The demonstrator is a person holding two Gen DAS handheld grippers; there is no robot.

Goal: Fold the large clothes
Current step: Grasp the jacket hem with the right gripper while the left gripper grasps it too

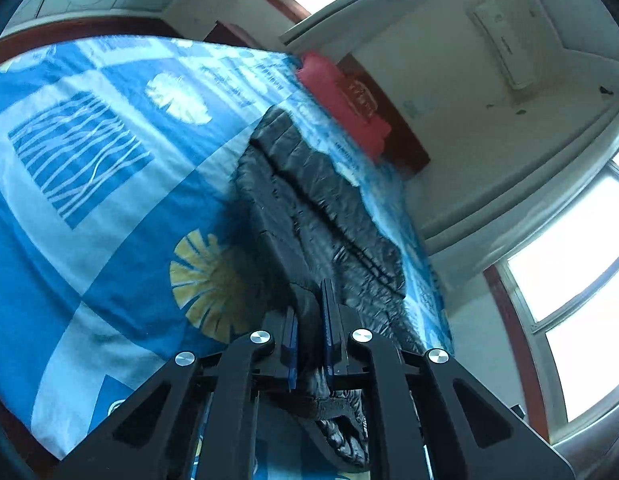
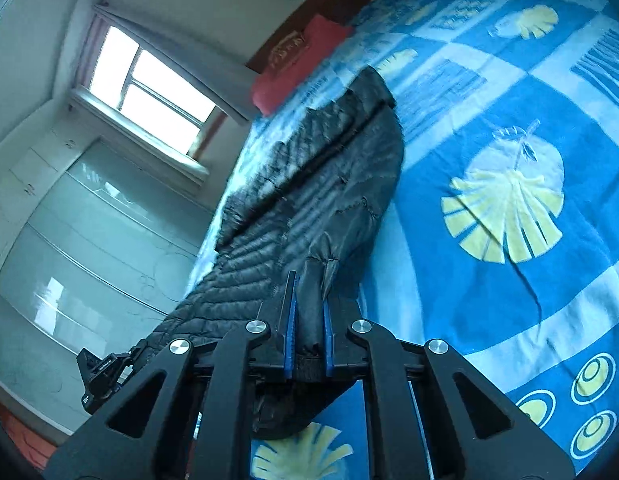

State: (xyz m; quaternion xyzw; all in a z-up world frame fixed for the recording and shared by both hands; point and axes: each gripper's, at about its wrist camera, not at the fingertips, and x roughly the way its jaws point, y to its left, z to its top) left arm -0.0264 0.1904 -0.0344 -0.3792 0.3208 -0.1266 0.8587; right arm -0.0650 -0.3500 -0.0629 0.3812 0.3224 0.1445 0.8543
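A black quilted puffer jacket (image 1: 309, 192) lies stretched along the bed's edge on a blue patterned bedsheet (image 1: 89, 152). My left gripper (image 1: 310, 320) is shut on a bunched edge of the jacket, lifted off the sheet. In the right wrist view the same jacket (image 2: 321, 184) runs away from me over the bedsheet (image 2: 509, 112). My right gripper (image 2: 309, 304) is shut on another edge of the jacket, with fabric pinched between the blue pads. The left gripper's body (image 2: 103, 372) shows at the lower left of the right wrist view.
A red pillow (image 1: 345, 100) lies at the head of the bed, also in the right wrist view (image 2: 297, 68). The dark wooden headboard (image 1: 401, 136) stands behind it. A glass-front wardrobe (image 2: 89, 248) and a window (image 2: 149, 96) lie beyond the bed's edge.
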